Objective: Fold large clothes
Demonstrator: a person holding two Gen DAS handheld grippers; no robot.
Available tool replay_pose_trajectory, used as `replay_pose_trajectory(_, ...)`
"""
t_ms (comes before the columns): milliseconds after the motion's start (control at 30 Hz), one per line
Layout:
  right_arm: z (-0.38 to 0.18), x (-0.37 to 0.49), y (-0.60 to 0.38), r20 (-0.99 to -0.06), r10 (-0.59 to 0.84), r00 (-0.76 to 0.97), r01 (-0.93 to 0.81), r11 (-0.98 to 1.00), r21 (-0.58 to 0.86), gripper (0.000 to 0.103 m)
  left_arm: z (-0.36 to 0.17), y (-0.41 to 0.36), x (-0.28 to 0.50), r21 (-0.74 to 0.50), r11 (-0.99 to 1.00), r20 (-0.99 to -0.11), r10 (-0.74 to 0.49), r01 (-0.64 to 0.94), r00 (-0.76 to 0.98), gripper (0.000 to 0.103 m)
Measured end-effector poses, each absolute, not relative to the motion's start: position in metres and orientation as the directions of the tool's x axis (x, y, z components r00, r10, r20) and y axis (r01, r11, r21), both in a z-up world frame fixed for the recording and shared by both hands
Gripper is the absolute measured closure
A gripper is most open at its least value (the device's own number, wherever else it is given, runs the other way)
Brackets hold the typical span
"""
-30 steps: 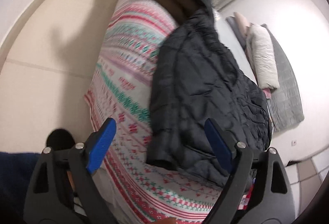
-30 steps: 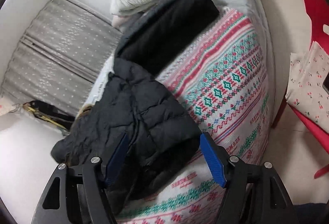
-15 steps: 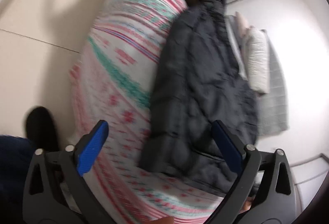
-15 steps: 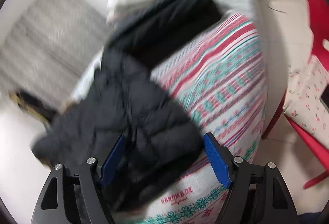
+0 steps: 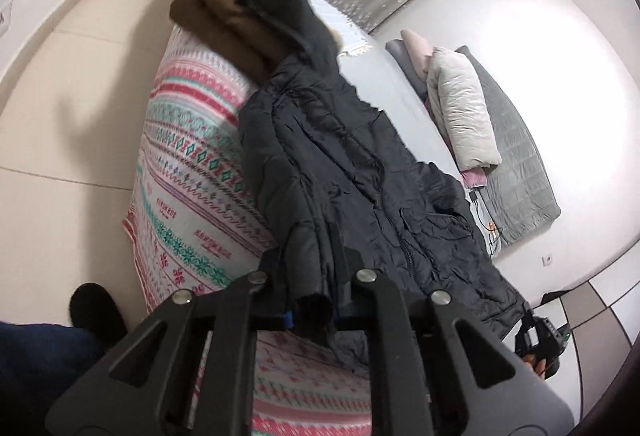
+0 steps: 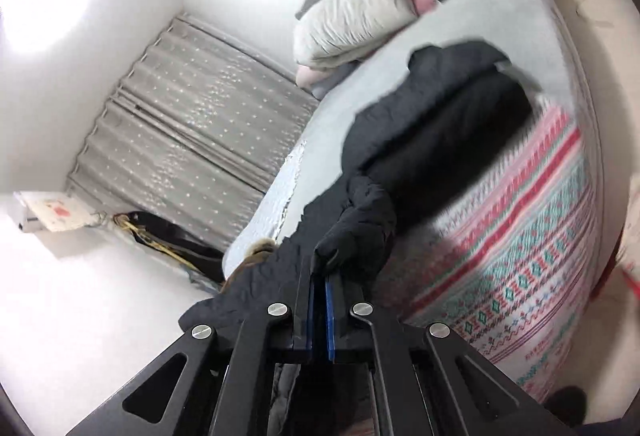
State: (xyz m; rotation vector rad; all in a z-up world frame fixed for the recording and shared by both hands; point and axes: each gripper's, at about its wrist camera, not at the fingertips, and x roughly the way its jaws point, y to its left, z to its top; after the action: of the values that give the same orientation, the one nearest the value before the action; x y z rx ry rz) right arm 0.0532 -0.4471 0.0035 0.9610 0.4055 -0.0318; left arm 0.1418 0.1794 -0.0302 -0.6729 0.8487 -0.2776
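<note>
A dark quilted hooded jacket (image 5: pixel 360 172) lies on a bed with a patterned red, white and green blanket (image 5: pixel 192 164). Its hood has a brown lining (image 5: pixel 236 36) at the far end. My left gripper (image 5: pixel 316 276) is shut on the jacket's near sleeve cuff, which bunches between the jaws. My right gripper (image 6: pixel 320 272) is shut on another fold of the jacket (image 6: pixel 432 124), which is lifted off the blanket (image 6: pixel 540 244).
A folded pale puffer jacket (image 5: pixel 464 108) lies on a grey quilt (image 5: pixel 520 164) at the far side of the bed; it also shows in the right wrist view (image 6: pixel 352 16). A grey curtain (image 6: pixel 192 124) hangs behind. A dark shoe (image 5: pixel 96 308) stands on the beige floor.
Both grippers were open over the jacket and have closed on it. The jacket's near edge is now gathered and lifted.
</note>
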Motion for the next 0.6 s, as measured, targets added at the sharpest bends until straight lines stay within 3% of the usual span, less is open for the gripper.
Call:
replay_pose_trajectory(133,0.013,0.017,-0.445,-0.393,0.107,0.913,0.243,0.631,0.737,0.100,-0.038,0.179,0.117,-0.574,0.818,-0.648,-0.423,-0.042,0.634,0.089)
replay_pose_trajectory(300,-0.057,0.004,-0.446,-0.613,0.023,0.790,0.467,0.626,0.625,0.100,-0.099,0.169,0.128,-0.481,0.867,-0.778,-0.355,-0.129,0.517,0.085)
replay_pose_trajectory(400,-0.078,0.006,-0.437,-0.676,0.014,0.737,0.519,0.629,0.579,0.100,-0.118,0.180,0.136,-0.497,0.848,-0.799,-0.364,-0.185,0.479,0.066)
replay_pose_trajectory(467,-0.065,0.004,-0.432,-0.671,-0.003,0.741,0.503,0.664,0.553,0.099,-0.111,0.190,0.132,-0.519,0.829,-0.782,-0.361,-0.210,0.508,0.036)
replay_pose_trajectory(533,-0.061,0.007,-0.434,-0.682,-0.002,0.731,0.483,0.708,0.516,0.095,-0.098,0.201,0.127,-0.535,0.810,-0.754,-0.331,-0.240,0.567,0.025)
replay_pose_trajectory(600,-0.053,0.004,-0.435,-0.674,-0.031,0.738,0.478,0.729,0.490,0.084,-0.085,0.206,0.125,-0.532,0.810,-0.740,-0.302,-0.247,0.601,0.024)
